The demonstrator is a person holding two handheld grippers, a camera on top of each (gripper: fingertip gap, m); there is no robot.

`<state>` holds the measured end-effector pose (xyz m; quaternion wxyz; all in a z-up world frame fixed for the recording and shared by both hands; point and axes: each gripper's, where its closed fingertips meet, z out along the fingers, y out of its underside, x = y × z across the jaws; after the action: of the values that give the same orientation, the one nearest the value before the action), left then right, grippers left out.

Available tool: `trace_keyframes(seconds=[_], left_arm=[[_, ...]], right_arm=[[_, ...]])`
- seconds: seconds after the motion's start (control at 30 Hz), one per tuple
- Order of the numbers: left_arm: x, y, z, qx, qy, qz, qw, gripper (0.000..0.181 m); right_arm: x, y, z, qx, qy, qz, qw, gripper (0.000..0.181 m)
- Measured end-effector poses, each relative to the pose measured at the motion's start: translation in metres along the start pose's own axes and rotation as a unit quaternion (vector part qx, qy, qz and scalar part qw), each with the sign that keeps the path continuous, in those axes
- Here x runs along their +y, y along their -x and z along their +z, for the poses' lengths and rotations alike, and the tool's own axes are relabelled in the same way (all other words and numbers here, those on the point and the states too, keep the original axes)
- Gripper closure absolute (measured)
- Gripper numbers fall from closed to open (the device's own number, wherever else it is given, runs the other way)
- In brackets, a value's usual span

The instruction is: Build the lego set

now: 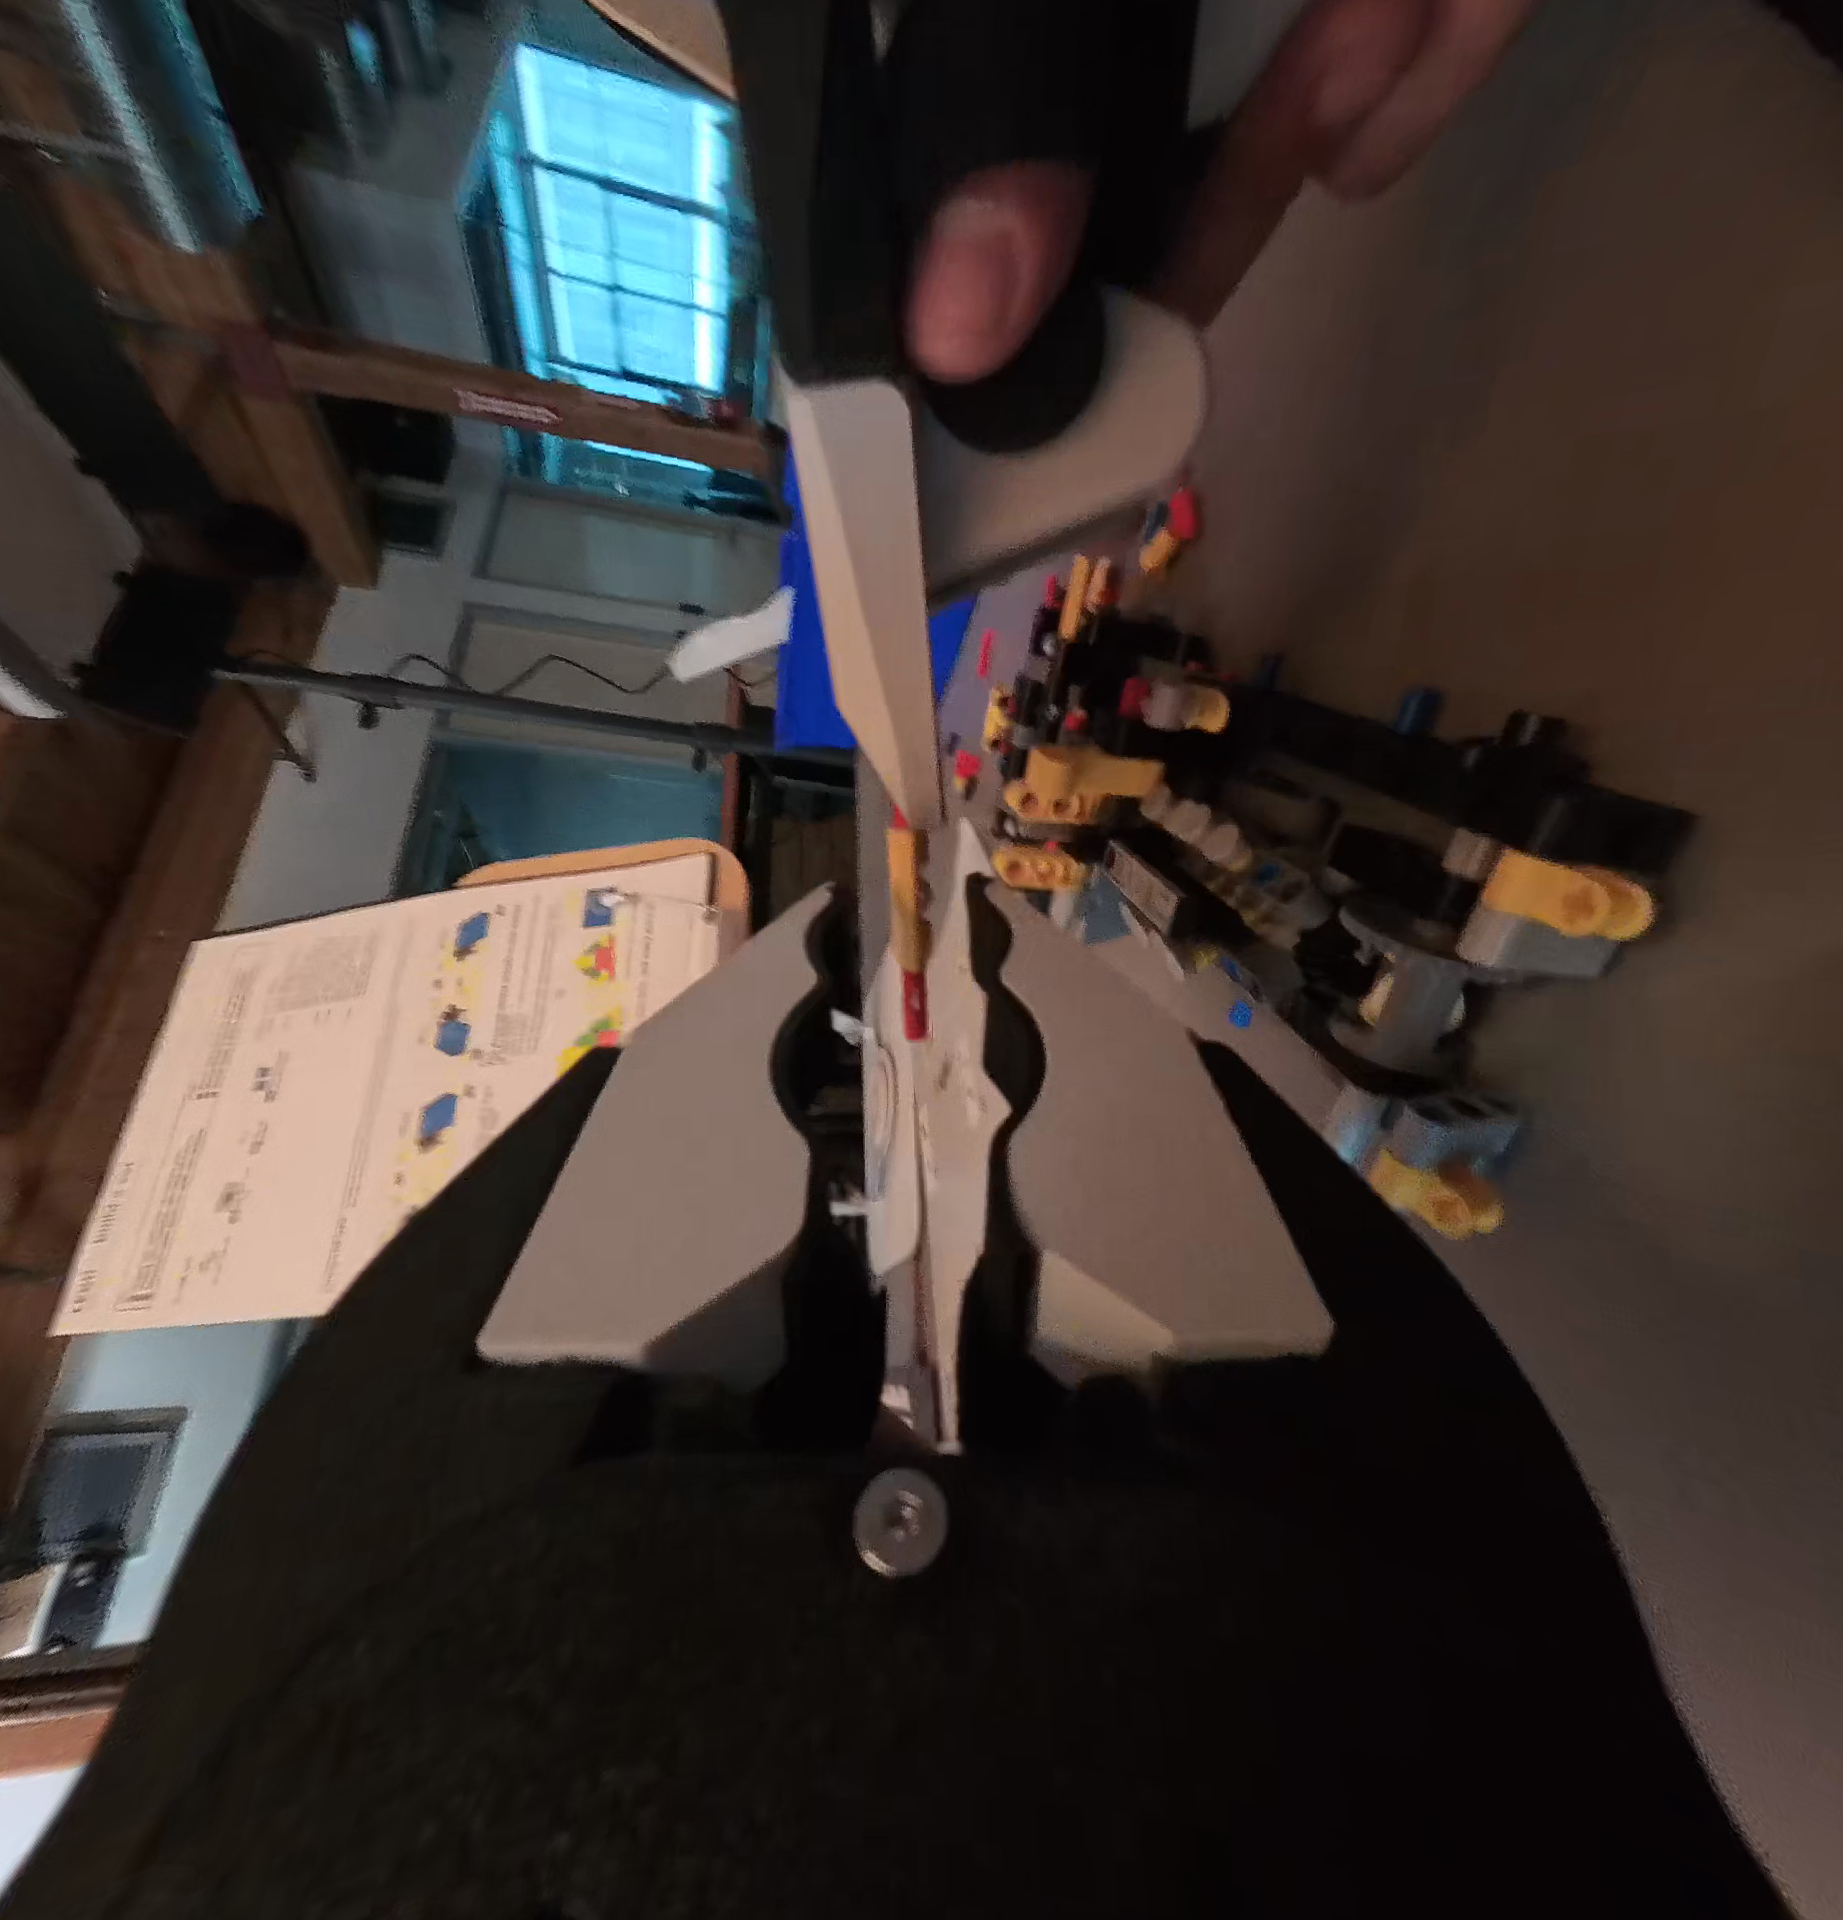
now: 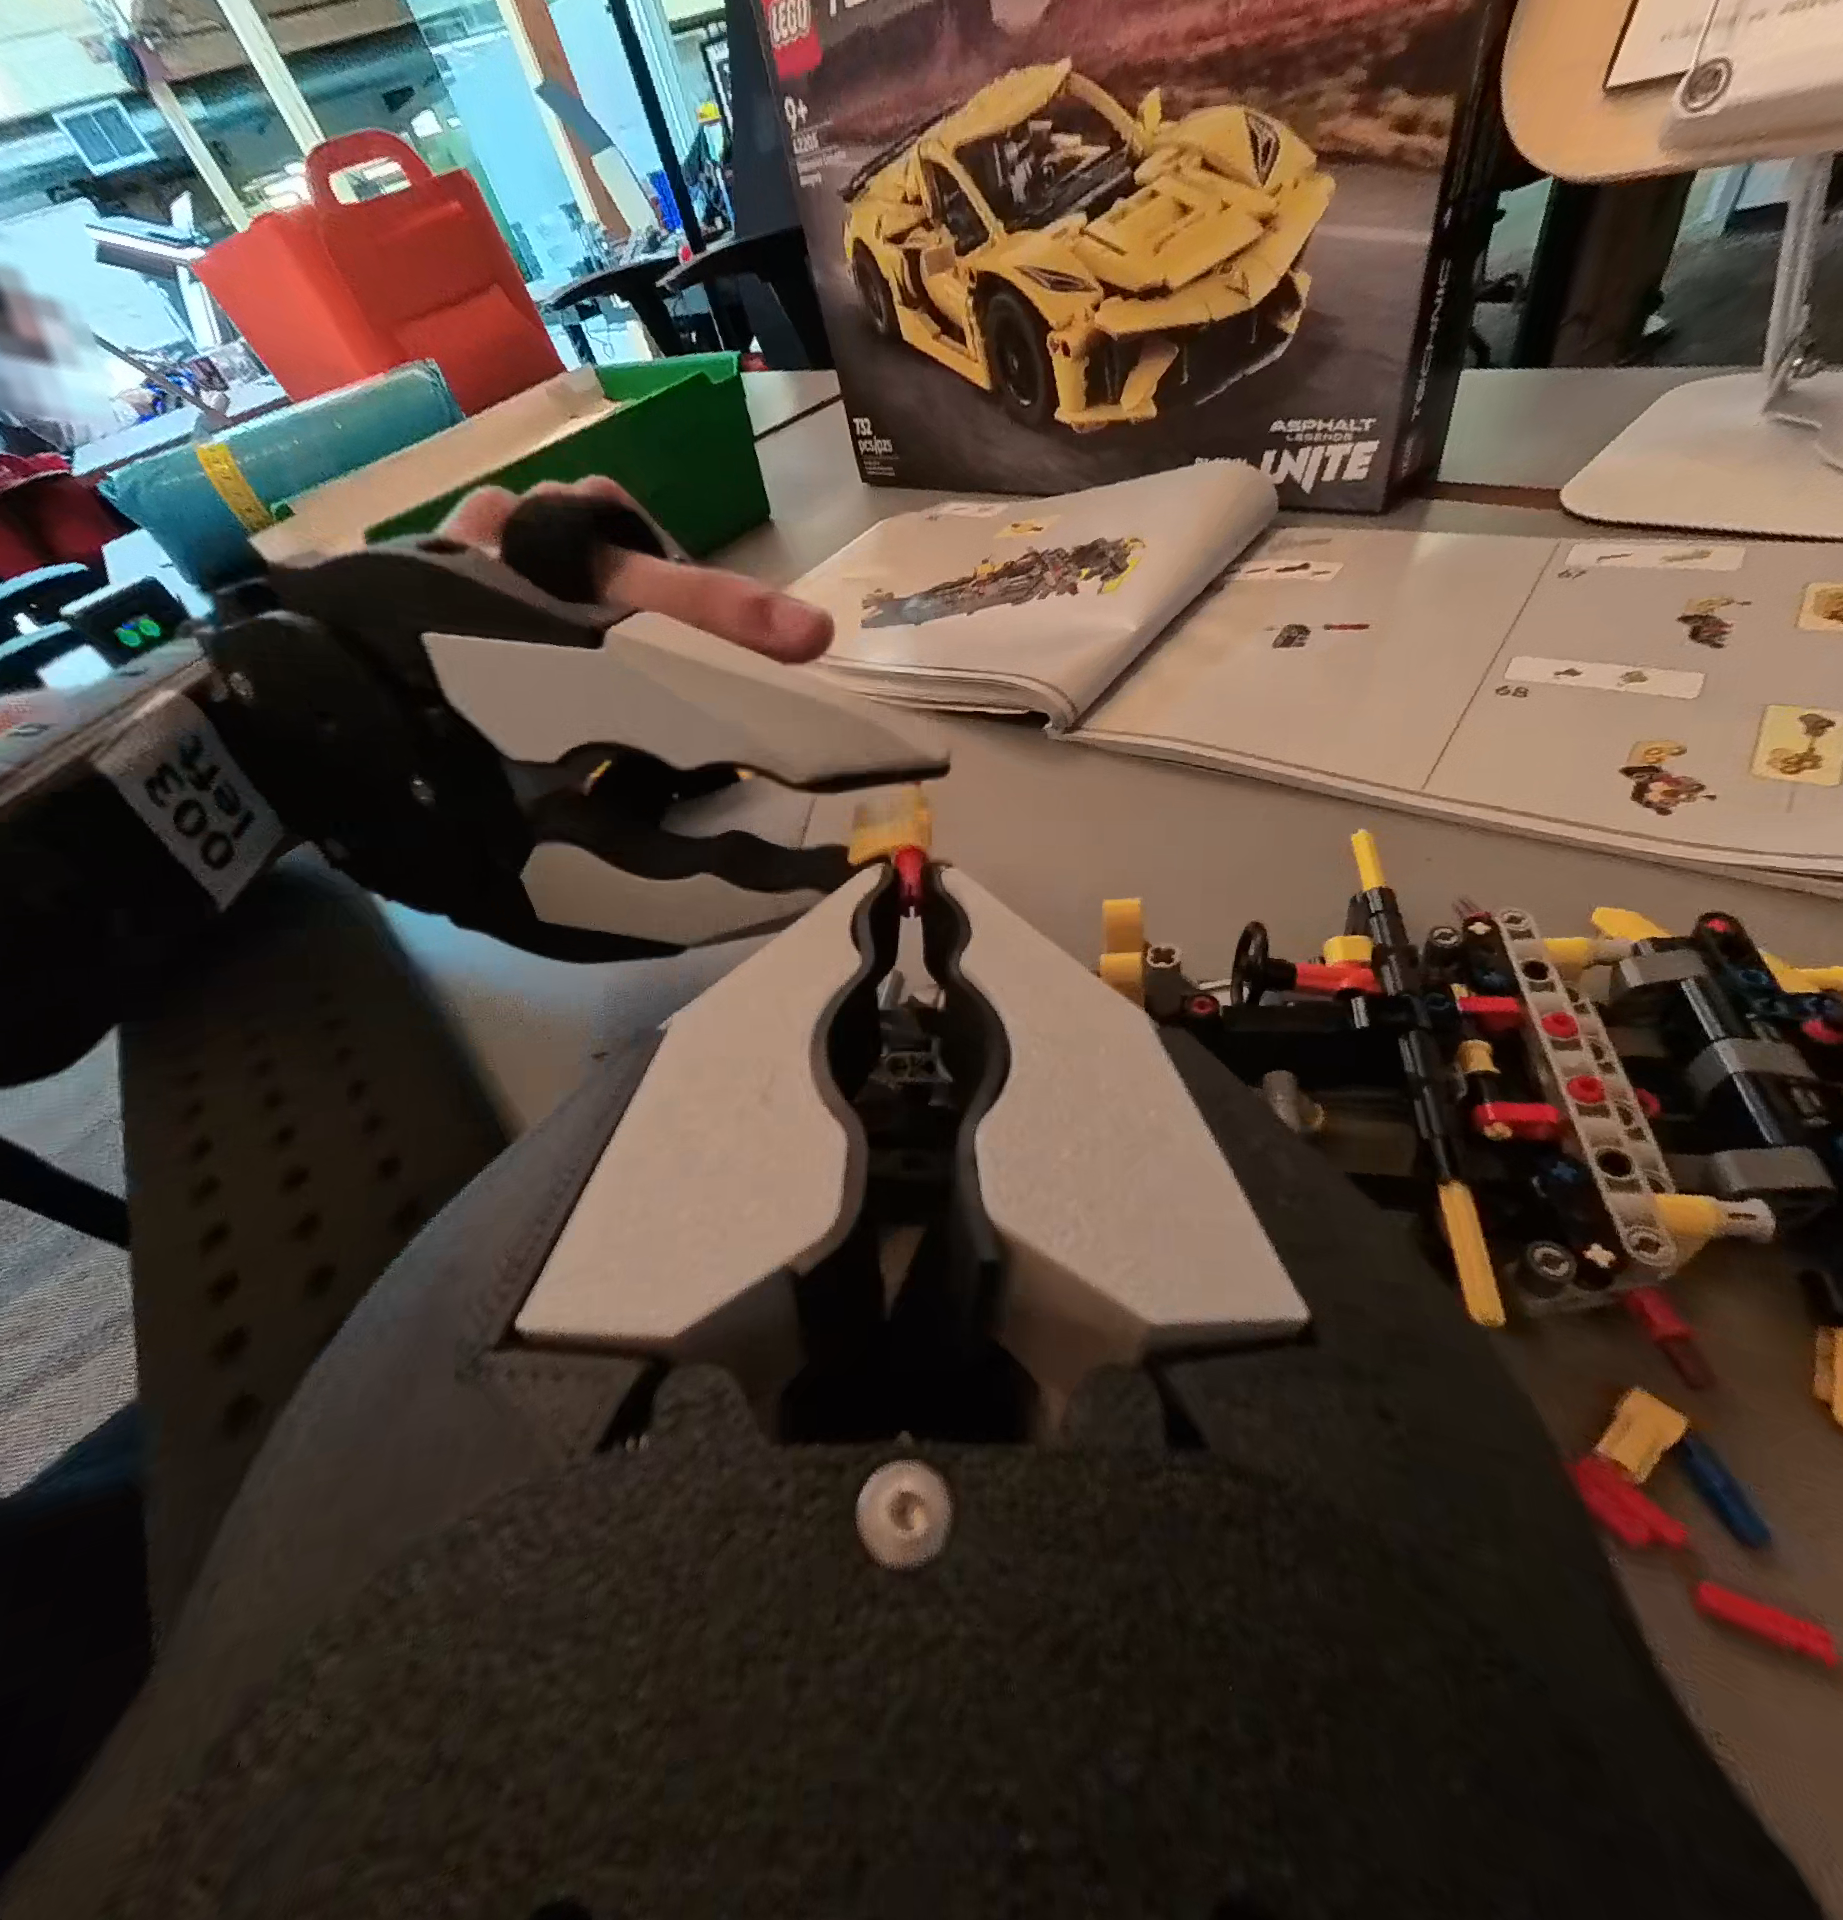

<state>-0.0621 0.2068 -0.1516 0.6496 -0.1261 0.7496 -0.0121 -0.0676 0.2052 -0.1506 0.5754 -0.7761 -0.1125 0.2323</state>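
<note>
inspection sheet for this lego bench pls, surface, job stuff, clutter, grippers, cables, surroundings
surface: grey table, crowded on the right side.
job's things: half-built black and yellow chassis; open instruction booklet; set box upright behind it; small yellow piece and red pin held above the table edge.
clutter: loose red, blue and yellow pieces at front right; green bin.
grippers: right gripper shut on the red pin; left gripper pinching the yellow piece, the two meeting tip to tip.
cables: one dark cable along the far wall.
surroundings: window, orange bag, white stand base.
</note>
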Motion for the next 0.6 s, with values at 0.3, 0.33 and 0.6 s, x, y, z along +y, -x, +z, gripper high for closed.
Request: trace_keyframes(seconds=[0.3, 0.33, 0.6], left_arm=[[0.021, -0.014, 0.008, -0.006, -0.015, 0.045, 0.999, 0.174], [0.022, -0.016, 0.009, -0.006, -0.017, 0.056, 0.998, 0.174], [0.016, -0.027, 0.026, 0.016, -0.022, 0.079, 0.997, 0.175]], right_arm=[[0.003, -0.023, -0.015, 0.063, 0.011, -0.100, 0.993, 0.162], [0.014, -0.031, -0.014, 0.081, 0.049, -0.137, 0.986, 0.154], [0.024, -0.031, -0.013, 0.076, 0.069, -0.129, 0.986, 0.161]])
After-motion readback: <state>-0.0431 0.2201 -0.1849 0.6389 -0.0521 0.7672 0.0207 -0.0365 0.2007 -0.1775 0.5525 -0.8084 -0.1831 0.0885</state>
